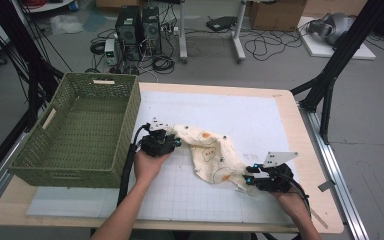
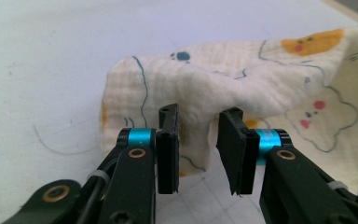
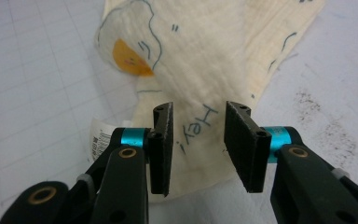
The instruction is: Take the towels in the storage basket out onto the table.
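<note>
The right gripper (image 1: 250, 179) and left gripper (image 1: 176, 140) are held part-open over the cloth (image 1: 211, 155) mid-tabletop, nothing gripped.

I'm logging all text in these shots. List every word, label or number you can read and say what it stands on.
"Hey," in blue handwriting-style print on the cream cloth, lying between the jaws of the right claw.
White care tag at the cloth's edge: printed lines too small and blurred to read.
Nothing legible on the green basket or the white mat.
</note>
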Tool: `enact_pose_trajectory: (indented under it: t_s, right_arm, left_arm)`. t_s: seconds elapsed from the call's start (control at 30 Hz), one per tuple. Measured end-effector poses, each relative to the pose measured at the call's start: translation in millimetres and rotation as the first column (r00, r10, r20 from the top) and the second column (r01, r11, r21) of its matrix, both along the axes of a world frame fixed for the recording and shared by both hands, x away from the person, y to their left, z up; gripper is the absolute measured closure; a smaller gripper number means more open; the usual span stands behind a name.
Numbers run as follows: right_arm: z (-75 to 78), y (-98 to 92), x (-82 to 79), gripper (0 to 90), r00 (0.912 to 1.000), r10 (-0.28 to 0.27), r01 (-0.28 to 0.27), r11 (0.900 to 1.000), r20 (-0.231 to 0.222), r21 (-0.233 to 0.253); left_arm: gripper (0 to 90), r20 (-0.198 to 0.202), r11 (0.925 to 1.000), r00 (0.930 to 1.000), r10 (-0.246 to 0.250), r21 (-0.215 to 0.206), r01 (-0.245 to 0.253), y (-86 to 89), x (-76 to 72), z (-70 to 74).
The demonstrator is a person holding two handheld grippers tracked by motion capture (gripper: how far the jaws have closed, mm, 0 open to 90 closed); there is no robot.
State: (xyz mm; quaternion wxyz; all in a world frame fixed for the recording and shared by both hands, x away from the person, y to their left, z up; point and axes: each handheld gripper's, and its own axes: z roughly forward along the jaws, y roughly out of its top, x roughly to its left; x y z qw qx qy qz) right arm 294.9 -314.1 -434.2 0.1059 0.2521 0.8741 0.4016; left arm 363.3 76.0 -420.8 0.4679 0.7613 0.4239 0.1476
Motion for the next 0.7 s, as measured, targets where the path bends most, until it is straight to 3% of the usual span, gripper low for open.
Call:
enact_pose_trajectory:
  t_s: [0.2,0.4,0.7]
  right_arm:
    - [6.5,-3.3,-6.2,61.3,0.9995,0.007,-0.009,0.998,0.030,0.063]
    - [9.7,-6.1,-8.7,60.2,0.9985,0.003,-0.008,0.995,0.054,0.095]
    - [9.2,-3.4,-9.1,58.4,0.9984,0.023,-0.028,0.995,0.052,0.092]
  left_arm:
    - [67.1,0.011,0.9993,0.9994,-0.031,0.019,0.031,4.8,-12.7,-0.4]
    - [62.4,0.021,0.9998,0.9997,-0.016,0.013,0.016,11.1,-15.2,0.8]
    - [54.6,0.036,0.9987,0.9994,0.000,-0.051,0.002,12.0,-13.4,3.1]
